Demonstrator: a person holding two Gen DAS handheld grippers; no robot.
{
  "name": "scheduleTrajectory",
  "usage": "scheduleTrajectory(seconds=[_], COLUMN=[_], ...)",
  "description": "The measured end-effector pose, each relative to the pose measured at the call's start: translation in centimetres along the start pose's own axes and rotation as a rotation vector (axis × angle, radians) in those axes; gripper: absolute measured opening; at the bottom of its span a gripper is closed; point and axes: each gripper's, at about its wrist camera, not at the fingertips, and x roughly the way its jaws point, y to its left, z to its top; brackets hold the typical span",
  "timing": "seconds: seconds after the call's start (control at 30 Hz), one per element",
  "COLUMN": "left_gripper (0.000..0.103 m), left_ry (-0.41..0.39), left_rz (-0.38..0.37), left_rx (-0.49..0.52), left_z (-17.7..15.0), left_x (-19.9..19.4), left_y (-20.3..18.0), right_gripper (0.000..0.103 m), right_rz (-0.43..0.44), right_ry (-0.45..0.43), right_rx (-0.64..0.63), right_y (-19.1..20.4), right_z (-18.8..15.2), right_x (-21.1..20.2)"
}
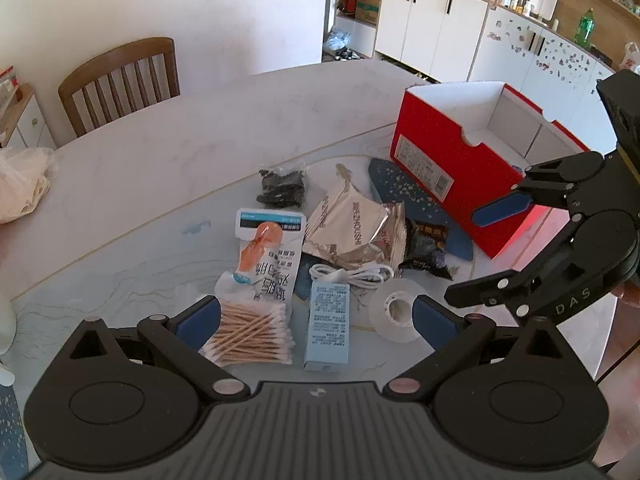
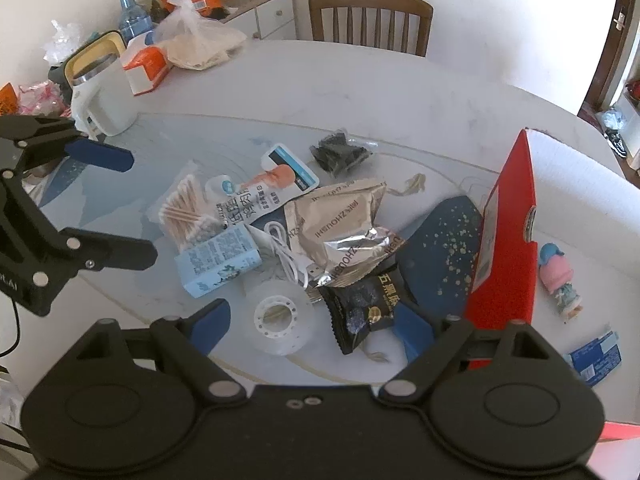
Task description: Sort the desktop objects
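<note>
Left gripper (image 1: 316, 316) spread wide, empty; bagged wooden cotton swabs (image 1: 252, 334) and pale blue carton (image 1: 327, 326) lie between its fingers. Right gripper (image 2: 312, 326) wide, empty, above clear tape roll (image 2: 278, 320) and black snack packet (image 2: 366, 306).

Left hand-held gripper (image 1: 316, 320) and right hand-held gripper (image 2: 312, 320) both hover with jaws spread wide (nothing held).

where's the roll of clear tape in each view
Left wrist view: the roll of tape lies low and right of centre, just ahead of the left hand-held gripper's right finger, beside the pale blue box.
Right wrist view: the roll of tape lies low and centre, between the right hand-held gripper's open fingers.
Shared landmark: the white cable lies just beyond the tape in both.
</note>
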Motion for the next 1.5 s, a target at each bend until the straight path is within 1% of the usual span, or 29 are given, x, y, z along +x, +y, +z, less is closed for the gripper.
scheduleTrajectory(seconds=[0.33,0.47,0.9,1.17,1.3,1.5], left_gripper=[0.102,0.102,0.102,0.102,0.102,0.102], left_ry=[0.001,-0.003,-0.004,0.007,0.014,0.027], left_rz=[0.017,0.032,0.057,0.073,0.081,0.085], left_rx=[-0.041,-0.044,-0.054,-0.037,-0.045,-0.043], left_z=[-0.9,-1.0,-2.1,-2.6,-2.7,-2.8], left_x=[1.0,1.5,3.2,4.5,5.3,6.4], left_y=[1.7,2.3,4.2,4.7,5.1,5.2], right_gripper=[0.089,0.089,0.089,0.089,0.083,0.083], right_rz=[0.004,-0.004,0.051,0.048,0.046,0.048], right_ry=[0.001,-0.001,-0.016,0.004,0.030,0.050], right_rx=[-0.019,-0.002,-0.045,-0.093,-0.084,-0.087], right_y=[0.8,0.7,3.2,4.5,4.4,4.4], right_z=[0.4,0.5,1.2,1.0,0.7,0.4], right_x=[0.9,1.4,2.1,3.4,4.2,5.0])
